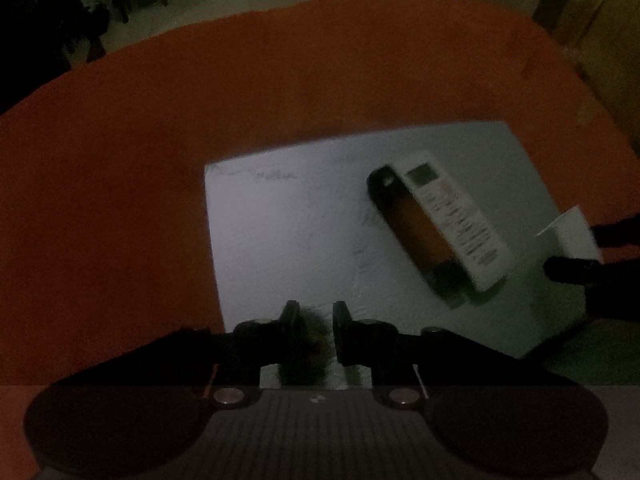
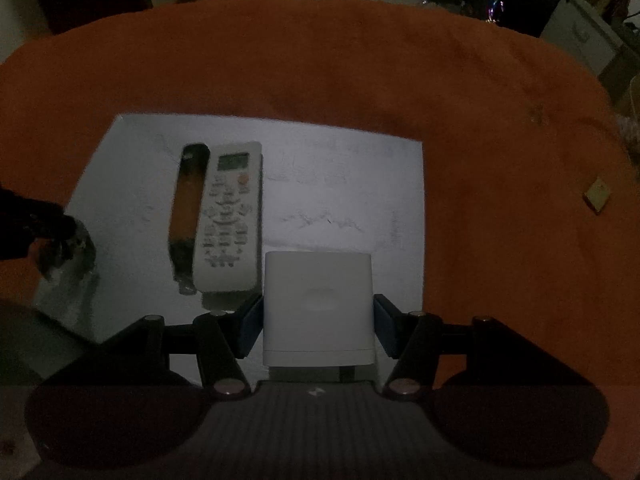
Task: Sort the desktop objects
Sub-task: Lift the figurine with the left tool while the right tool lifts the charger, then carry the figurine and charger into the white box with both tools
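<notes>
A white remote control (image 2: 230, 216) lies on a white sheet (image 2: 340, 160), with a long dark and orange object (image 2: 187, 208) touching its left side. My right gripper (image 2: 318, 300) is shut on a white box (image 2: 318, 320), held just above the sheet's near edge, right of the remote. My left gripper (image 1: 314, 312) is shut on a small dark fuzzy thing (image 1: 312, 344) over the sheet's (image 1: 280, 240) near edge. The left wrist view also shows the remote (image 1: 456, 224), the dark and orange object (image 1: 416, 232), and the white box (image 1: 572, 236) in the right gripper (image 1: 580, 250).
An orange cloth (image 2: 320, 60) covers the round table under the sheet. A small yellowish square (image 2: 597, 194) lies on the cloth at the far right. Beyond the table are dim floor and dark furniture. The left gripper (image 2: 60, 240) is at the sheet's left edge.
</notes>
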{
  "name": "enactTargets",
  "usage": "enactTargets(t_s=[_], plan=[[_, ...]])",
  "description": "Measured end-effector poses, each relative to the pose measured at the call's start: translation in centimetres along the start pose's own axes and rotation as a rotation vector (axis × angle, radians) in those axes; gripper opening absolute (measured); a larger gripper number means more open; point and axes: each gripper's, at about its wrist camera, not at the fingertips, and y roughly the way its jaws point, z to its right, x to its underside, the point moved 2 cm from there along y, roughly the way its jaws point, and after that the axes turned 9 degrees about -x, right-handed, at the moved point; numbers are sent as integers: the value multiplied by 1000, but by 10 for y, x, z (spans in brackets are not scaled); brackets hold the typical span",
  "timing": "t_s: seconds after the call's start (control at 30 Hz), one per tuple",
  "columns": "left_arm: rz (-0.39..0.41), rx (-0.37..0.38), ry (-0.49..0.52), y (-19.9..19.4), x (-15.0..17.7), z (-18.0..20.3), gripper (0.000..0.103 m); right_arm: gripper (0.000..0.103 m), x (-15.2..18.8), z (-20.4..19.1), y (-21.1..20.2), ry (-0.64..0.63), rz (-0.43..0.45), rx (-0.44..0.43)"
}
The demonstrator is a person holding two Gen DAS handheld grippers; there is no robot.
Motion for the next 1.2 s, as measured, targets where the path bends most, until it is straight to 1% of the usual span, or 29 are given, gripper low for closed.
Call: enactTargets(t_s=[0.07,0.1,0.17,0.2,0.23,0.4,0.47,0.5,0.53,0.57,0.6,0.73,0.9,1.0,1.07,1.2], plan=[[8,-9,-5,-3,-1,-2,15,60,-1,-3,-3,-14,6,1],[-1,-16,-2,0,0,-2,19,60,-1,-4,-4,-22,6,6],[-18,-29,6,7,2,-3,49,60,-1,-4,-3,-24,7,10],[-27,-36,10,10,3,-4,82,60,-1,-4,-2,-20,4,10],[-35,-43,13,13,4,-4,98,60,0,-4,0,-16,0,11],[-81,-72,34,29,11,-7,98,60,4,-7,10,-16,-31,12],[-107,-56,58,35,15,-5,94,60,6,-9,12,-19,-39,13],[-111,-41,77,37,17,-3,83,60,7,-10,12,-22,-39,12],[-114,-26,96,39,18,0,60,60,7,-11,12,-24,-39,11],[-116,-12,112,40,20,2,45,60,8,-11,12,-26,-39,10],[-111,-10,125,41,21,6,36,60,8,-12,13,-27,-41,10],[-76,-56,180,39,24,19,35,60,14,-12,16,-31,-56,12],[-27,-29,121,23,18,10,35,60,19,-10,17,-25,-62,13],[-3,-1,72,8,9,1,35,60,17,-10,12,-21,-47,8],[16,4,49,-2,5,-4,35,60,15,-9,11,-18,-38,2],[37,19,14,-22,1,-11,35,60,8,-8,-3,-1,1,-25]])
